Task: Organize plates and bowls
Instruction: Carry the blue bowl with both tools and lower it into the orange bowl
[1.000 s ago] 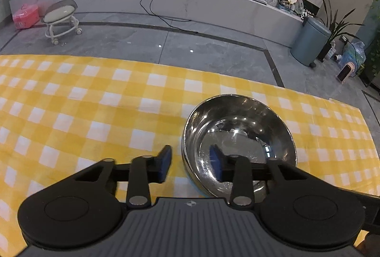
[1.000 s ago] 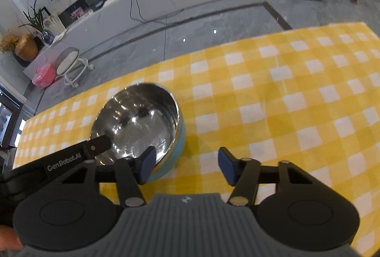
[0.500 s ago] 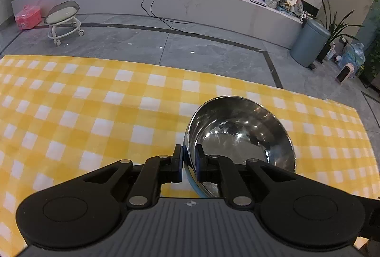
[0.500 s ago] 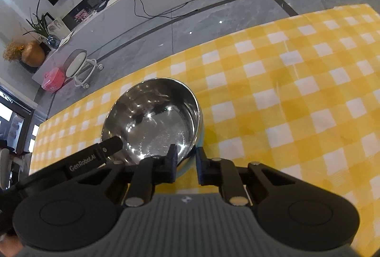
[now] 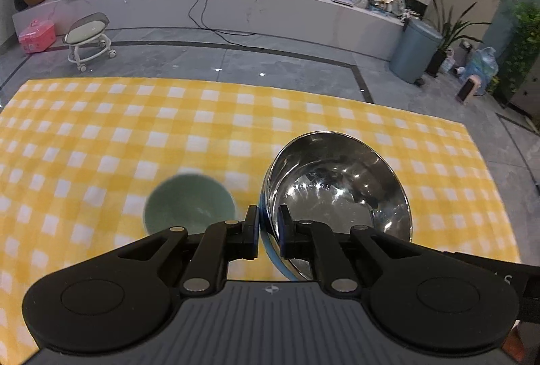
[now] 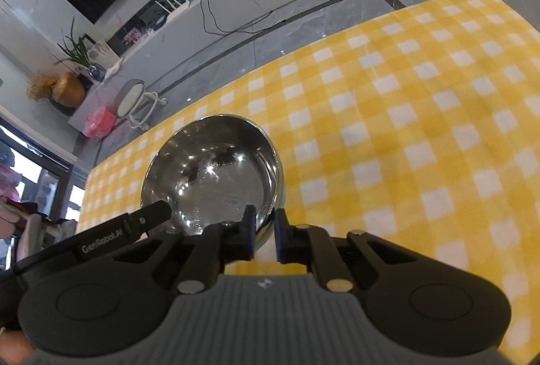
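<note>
Both pairs of jaws clenched on steel bowl (image 5: 337,182) rim; green bowl (image 5: 189,206) blurred, half hidden.

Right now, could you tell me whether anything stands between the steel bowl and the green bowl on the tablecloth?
Nothing visible does. In the left wrist view the steel bowl is right of the green bowl, with only checked tablecloth between them.

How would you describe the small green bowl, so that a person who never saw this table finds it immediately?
Look at the table with the yellow checked cloth. Near its front, left of the steel bowl pinched by both grippers, sits the green bowl. It is smaller, matte pale green, not shiny, and nothing holds it.
</note>
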The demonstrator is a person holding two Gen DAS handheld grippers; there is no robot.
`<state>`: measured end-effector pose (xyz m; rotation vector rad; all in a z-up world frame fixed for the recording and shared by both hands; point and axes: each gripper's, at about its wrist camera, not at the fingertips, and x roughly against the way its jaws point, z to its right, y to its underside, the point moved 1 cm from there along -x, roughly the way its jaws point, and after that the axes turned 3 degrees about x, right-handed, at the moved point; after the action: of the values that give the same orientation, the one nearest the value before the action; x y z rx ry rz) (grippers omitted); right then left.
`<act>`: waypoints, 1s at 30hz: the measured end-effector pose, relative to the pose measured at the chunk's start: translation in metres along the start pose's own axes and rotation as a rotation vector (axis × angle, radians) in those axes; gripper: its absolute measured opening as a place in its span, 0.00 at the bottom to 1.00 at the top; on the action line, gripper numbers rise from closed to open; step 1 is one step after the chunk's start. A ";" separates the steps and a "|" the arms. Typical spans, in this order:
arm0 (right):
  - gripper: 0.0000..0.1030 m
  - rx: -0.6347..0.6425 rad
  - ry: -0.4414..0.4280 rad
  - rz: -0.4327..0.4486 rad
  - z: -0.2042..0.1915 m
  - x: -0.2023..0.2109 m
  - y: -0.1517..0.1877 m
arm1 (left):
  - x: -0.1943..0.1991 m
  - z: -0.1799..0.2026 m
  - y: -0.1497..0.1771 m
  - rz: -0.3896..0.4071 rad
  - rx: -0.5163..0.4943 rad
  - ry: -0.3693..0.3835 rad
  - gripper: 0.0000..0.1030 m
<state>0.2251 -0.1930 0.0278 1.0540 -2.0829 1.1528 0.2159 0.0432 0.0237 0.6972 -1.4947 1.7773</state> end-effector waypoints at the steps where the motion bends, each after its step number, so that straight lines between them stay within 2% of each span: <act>1: 0.08 0.001 -0.001 0.004 0.002 0.008 0.006 | 0.006 0.002 0.005 -0.005 0.006 0.008 0.11; 12: 0.06 -0.010 0.005 0.005 0.032 0.082 0.065 | 0.056 0.025 0.059 -0.029 0.028 0.076 0.13; 18: 0.05 -0.015 0.023 0.049 0.050 0.114 0.086 | 0.067 0.037 0.085 -0.050 0.022 0.112 0.13; 30: 0.04 -0.157 0.030 0.097 0.088 0.125 0.111 | 0.058 0.043 0.114 -0.094 0.087 0.167 0.14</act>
<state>0.0572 -0.2791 0.0268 0.8662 -2.1816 1.0247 0.0890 0.0012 0.0076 0.6345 -1.2599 1.7910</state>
